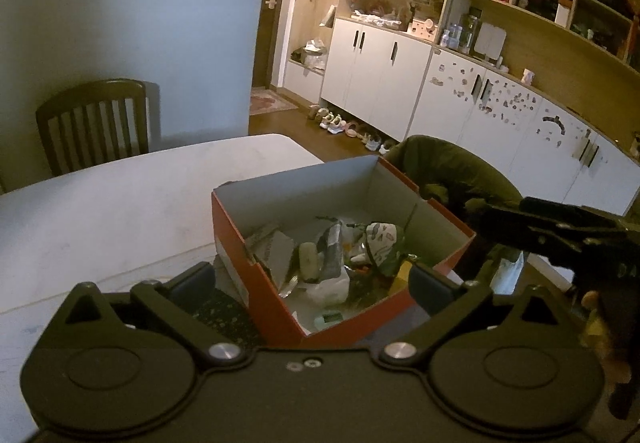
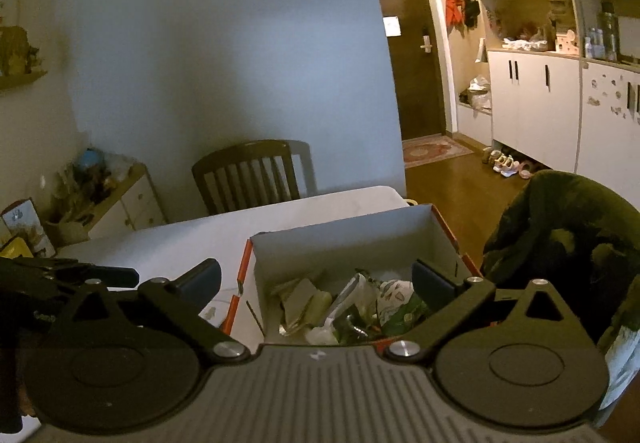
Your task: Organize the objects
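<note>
An open red cardboard box (image 1: 276, 307) with a grey inside stands on the white table (image 1: 120, 211). It holds several loose items: plastic bags, a patterned wrapper (image 1: 382, 239), cardboard scraps and a pale oval piece (image 1: 308, 263). My left gripper (image 1: 312, 283) hovers open over the box's near corner, nothing between its fingers. The right gripper's black body (image 1: 560, 235) shows at the right edge of the left wrist view. From the right wrist view, the same box (image 2: 344, 239) lies just ahead, and my right gripper (image 2: 316, 283) is open above its contents, holding nothing.
A dark wooden chair (image 1: 94, 123) stands at the table's far side. A chair draped with an olive garment (image 2: 568, 235) sits right of the box. White cabinets (image 1: 400, 71) with shoes below line the far wall. A cluttered low cabinet (image 2: 100, 191) is at left.
</note>
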Motion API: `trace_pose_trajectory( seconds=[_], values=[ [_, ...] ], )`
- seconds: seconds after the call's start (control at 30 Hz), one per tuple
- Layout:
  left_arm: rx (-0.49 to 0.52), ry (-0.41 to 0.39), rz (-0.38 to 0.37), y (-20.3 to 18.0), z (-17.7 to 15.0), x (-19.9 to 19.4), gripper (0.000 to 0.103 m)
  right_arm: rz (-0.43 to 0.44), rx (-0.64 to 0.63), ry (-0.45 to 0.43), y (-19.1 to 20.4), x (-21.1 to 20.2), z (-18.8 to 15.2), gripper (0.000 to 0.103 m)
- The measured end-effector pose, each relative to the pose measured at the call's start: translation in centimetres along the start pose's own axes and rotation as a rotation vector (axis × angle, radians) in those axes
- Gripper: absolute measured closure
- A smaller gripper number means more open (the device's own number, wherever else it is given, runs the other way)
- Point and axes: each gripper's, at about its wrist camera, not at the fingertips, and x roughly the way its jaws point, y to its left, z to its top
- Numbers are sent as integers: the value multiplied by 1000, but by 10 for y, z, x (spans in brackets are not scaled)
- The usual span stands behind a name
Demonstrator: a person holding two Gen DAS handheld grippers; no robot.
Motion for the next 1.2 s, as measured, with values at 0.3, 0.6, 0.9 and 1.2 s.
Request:
trace_pose_trajectory(
  seconds=[0.3,0.6,0.9,1.2],
  values=[
    [-1,-15,0,-1,-9,-7,0,-51,7,-45,3,-14,-15,0],
    [-3,-8,8,3,-14,-5,0,-81,3,-50,7,-13,-27,0],
    [-4,11,9,11,-18,1,0,-89,17,-16,11,-5,-30,0],
    [-8,12,10,15,-19,4,0,-90,9,3,14,0,-28,0]
  ],
)
